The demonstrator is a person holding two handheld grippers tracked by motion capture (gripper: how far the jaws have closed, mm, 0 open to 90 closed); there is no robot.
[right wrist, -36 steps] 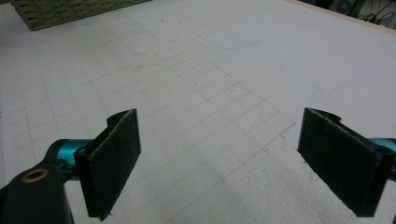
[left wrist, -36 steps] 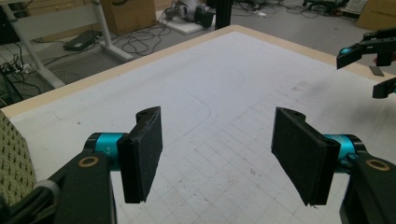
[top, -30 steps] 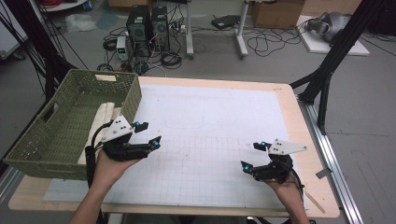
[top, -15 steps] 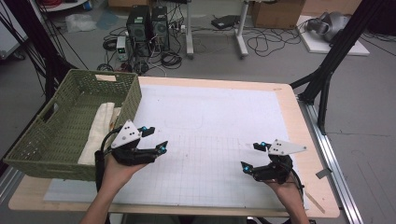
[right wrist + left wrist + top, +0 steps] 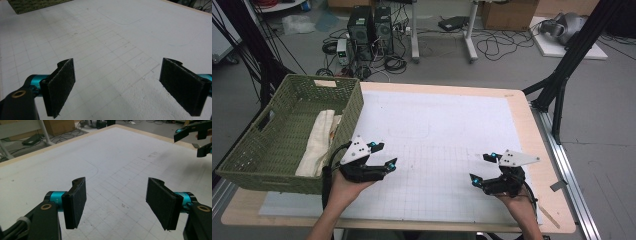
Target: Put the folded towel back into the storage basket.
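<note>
My left gripper (image 5: 381, 156) and right gripper (image 5: 482, 168) are both wide open, holding nothing, because the cloth (image 5: 318, 141) lies in the basket (image 5: 277, 170) beside my left one.

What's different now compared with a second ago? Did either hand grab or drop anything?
The left gripper, open and empty, moved from beside the green woven basket out over the white gridded mat. Nothing was grabbed or dropped. The right gripper, the basket and its cream folded cloth stayed put.
</note>
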